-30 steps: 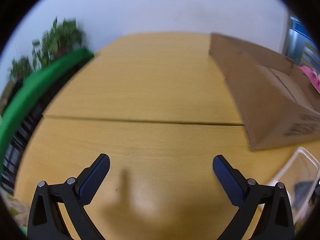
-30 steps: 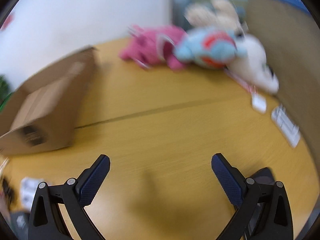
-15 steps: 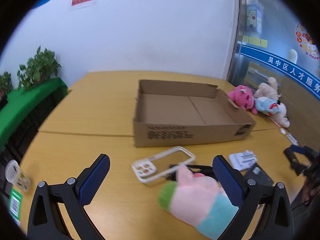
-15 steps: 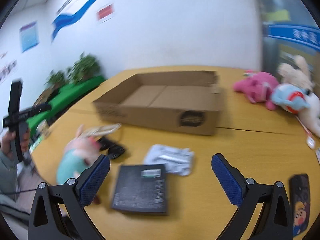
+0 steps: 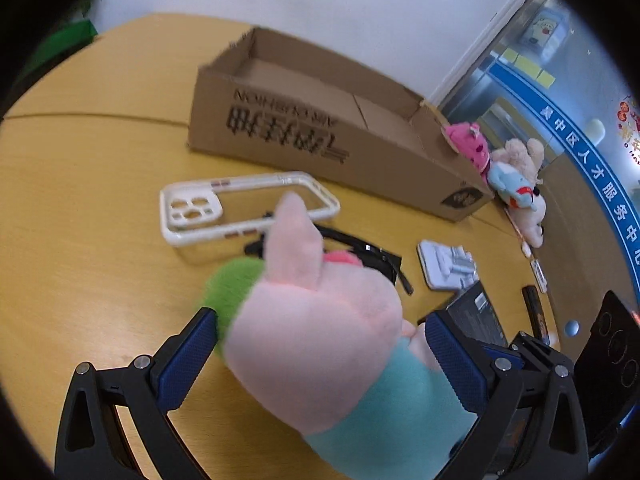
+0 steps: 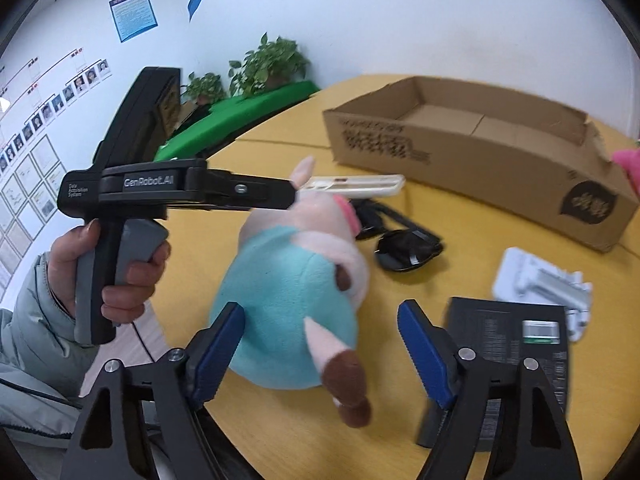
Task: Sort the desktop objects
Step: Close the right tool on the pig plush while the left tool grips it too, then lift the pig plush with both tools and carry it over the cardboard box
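Note:
A pink plush pig in a teal shirt (image 5: pixel 320 320) lies on the yellow table near its front edge. My left gripper (image 5: pixel 320 352) is open, with its blue fingers on either side of the pig's head. My right gripper (image 6: pixel 320 348) is open around the pig's teal body (image 6: pixel 280 300) from behind. An open cardboard box (image 5: pixel 320 128) stands behind. A white phone case (image 5: pixel 244 208), black sunglasses (image 6: pixel 400 248), a black flat box (image 6: pixel 520 344) and a white plastic package (image 6: pixel 540 284) lie around the pig.
Pink, blue and beige plush toys (image 5: pixel 508 176) lie right of the box. A dark phone (image 5: pixel 536 312) lies near the right table edge. Potted plants on a green ledge (image 6: pixel 260 92) stand beyond the table's left side.
Both grippers have swung down and in toward the plush pig, which now sits between the fingers of each. Both stay open.

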`<state>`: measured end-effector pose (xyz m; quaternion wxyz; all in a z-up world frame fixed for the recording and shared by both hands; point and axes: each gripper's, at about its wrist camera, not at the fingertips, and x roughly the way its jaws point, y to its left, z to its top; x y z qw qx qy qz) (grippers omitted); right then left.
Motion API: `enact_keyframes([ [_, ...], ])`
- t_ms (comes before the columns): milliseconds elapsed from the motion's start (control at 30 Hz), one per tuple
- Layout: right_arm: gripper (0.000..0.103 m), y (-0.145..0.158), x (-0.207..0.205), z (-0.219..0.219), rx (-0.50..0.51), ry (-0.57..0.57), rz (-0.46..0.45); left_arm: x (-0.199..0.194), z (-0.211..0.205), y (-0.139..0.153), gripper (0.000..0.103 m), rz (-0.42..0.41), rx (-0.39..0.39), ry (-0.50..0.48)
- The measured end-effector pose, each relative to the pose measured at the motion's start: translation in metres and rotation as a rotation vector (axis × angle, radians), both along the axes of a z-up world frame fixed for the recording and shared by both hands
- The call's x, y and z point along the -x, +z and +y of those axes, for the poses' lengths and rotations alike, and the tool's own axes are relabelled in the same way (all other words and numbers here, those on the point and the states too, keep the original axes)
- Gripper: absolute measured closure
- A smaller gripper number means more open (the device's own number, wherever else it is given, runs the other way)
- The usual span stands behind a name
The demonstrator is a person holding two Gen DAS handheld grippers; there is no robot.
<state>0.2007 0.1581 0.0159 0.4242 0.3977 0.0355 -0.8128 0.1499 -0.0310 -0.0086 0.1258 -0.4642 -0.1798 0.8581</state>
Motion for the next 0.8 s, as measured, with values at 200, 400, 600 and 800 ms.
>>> enact_keyframes([
  [200, 0.03, -0.018, -0.001, -0.026, 0.062, 0.119, -0.119, 0.006, 0.002, -0.016, 0.002, -0.021, -0.011, -0.013],
  [400, 0.018, -0.021, -0.011, -0.028, 0.034, 0.112, -0.13, 0.007, -0.01, -0.025, 0.001, -0.07, -0.082, -0.035],
  [600, 0.01, -0.039, -0.002, -0.04, -0.004, 0.135, -0.175, 0.007, -0.006, -0.025, 0.01, -0.071, -0.086, -0.076],
  [800, 0.019, -0.038, 0.007, -0.038, 0.036, 0.157, -0.204, 0.01, -0.002, -0.018, 0.015, -0.067, -0.058, -0.079],
])
